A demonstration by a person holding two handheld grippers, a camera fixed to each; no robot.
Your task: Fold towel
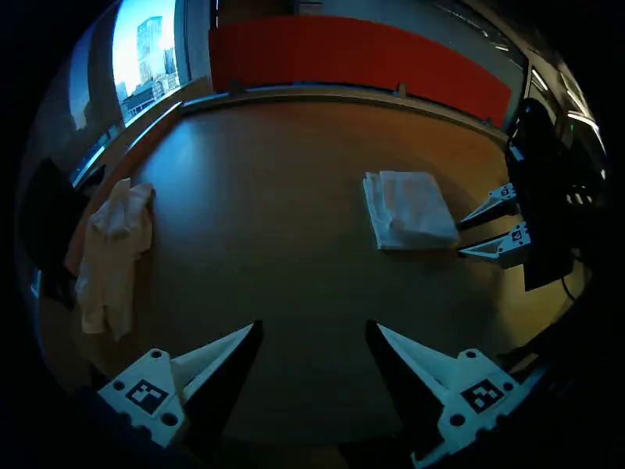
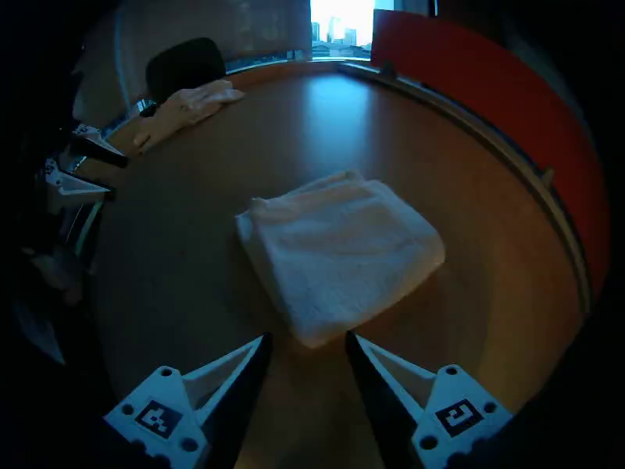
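A white towel [image 1: 409, 209] [image 2: 340, 254] lies folded into a thick rectangle on the wooden table [image 1: 297, 234] [image 2: 484, 234]. My right gripper [image 2: 308, 341] [image 1: 475, 234] is open, its fingertips just short of the towel's near corner with nothing between them. My left gripper [image 1: 312, 328] is open over bare table, well away from the folded towel. From the right gripper view the left gripper [image 2: 113, 176] appears far off at the left edge. A second white towel [image 1: 113, 254] [image 2: 187, 105] lies crumpled near the table's edge.
A red partition [image 1: 351, 55] [image 2: 508, 109] runs along the table's far side. A window [image 1: 144, 55] [image 2: 340, 27] with bright daylight lies beyond. A dark chair [image 2: 186, 66] stands behind the crumpled towel. Dark equipment [image 1: 547, 203] stands at the table's right.
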